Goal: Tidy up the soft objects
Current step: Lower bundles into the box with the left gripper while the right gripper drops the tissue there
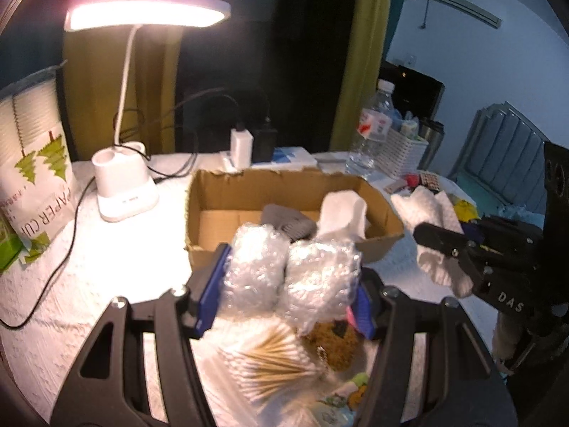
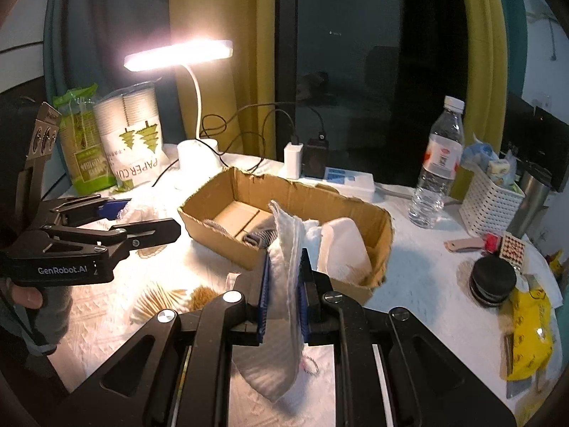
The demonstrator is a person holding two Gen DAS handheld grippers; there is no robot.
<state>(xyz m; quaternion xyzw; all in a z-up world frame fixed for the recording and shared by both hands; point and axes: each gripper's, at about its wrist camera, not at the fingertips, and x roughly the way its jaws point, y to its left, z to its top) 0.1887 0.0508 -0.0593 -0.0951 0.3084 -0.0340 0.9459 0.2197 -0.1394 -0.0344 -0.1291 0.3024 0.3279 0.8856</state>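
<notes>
The table [image 2: 419, 284], under a white textured cover, carries everything; the desk lamp [image 2: 179, 55] lights it from the back. Near the middle sits one torn cardboard box [image 2: 295, 192], top open and low-walled, prob. the drop spot for the soft stuff. Already inside: one white folded cloth [image 2: 343, 245] leaning on the right wall and one grey ribbed piece [image 1: 288, 219], so 2 items in, as far as I can tell w/ the blur.

Left gripper [image 1: 284, 281] is clamped on a bubble-wrap bundle [image 1: 291, 270], 2 lumps pinched side by side between the blue pads, jaws partway apart because the bundle is bulky. It hangs just in front of the box's near wall, above the table.

Right gripper [image 2: 284, 284] is squeezed nearly together on one thin white cloth [image 2: 284, 267], pinched at mid-length so both ends droop. It's also just short of the box.

Loose on the table below: one fan of cotton swabs [image 1: 270, 359] and one brown fuzzy thing [image 1: 334, 345], not yet sorted.
</notes>
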